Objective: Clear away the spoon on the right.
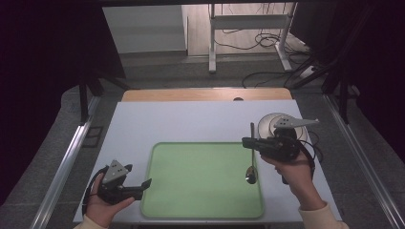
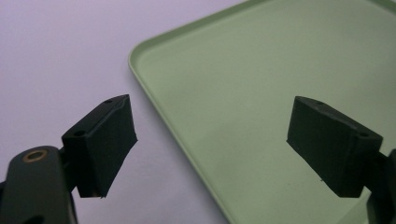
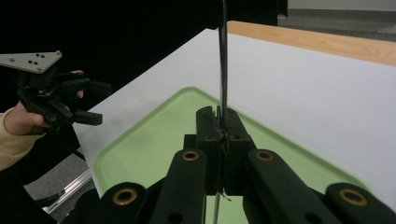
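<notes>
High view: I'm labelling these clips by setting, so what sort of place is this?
Probably a lab or workshop recording bench: a white table, loose cables on the floor, a metal stand behind.

Left gripper [image 2: 212, 142]: your two black jaws are standing wide apart, holding nothing. Green tray [image 2: 261, 84]: its rounded corner is lying between and beyond them, the right jaw hanging over its bare floor. White table [image 2: 60, 56]: it is lying under your left jaw.
</notes>
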`<state>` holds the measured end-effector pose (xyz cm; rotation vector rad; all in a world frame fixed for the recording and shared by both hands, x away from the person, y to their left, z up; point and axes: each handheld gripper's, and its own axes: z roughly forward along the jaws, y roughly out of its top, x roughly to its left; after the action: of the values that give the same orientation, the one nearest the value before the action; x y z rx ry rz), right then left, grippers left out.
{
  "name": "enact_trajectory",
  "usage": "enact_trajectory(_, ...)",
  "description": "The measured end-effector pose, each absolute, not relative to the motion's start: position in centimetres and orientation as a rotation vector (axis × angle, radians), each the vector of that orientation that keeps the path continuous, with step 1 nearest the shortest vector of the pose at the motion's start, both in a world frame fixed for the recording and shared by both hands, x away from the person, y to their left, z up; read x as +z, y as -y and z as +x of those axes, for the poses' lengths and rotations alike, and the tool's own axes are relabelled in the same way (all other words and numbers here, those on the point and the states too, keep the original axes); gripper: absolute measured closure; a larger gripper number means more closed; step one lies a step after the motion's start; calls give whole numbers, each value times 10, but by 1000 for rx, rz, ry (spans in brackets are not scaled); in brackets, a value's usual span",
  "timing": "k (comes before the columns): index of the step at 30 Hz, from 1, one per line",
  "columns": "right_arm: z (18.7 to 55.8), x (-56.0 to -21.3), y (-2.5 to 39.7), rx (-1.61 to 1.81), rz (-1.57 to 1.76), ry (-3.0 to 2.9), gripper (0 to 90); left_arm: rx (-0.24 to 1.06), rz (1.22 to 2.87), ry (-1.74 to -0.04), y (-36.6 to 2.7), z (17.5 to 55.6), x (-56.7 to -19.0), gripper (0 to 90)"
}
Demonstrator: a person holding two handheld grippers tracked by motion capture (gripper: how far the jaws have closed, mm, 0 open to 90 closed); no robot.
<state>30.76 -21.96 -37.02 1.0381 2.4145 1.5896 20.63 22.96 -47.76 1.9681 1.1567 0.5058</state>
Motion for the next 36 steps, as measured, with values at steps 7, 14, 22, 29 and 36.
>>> enact_trajectory(7,304,-382,211,1569,1062,-2454,881,505,1978,-1151,-229,206,-477,153)
enact_trajectory(14,303,-397,208,1527,1139,-2471,881,504,1973,-1154,-229,206,-477,153)
enact_trajectory(22,303,-413,198,1454,1158,-2520,880,502,1977,-1151,-229,206,-478,153)
enact_trajectory(29,306,-428,192,1382,1191,-2551,873,500,1982,-1150,-228,206,-478,153)
enact_trajectory(36,314,-450,189,1230,1255,-2561,873,499,1987,-1147,-228,206,-479,153)
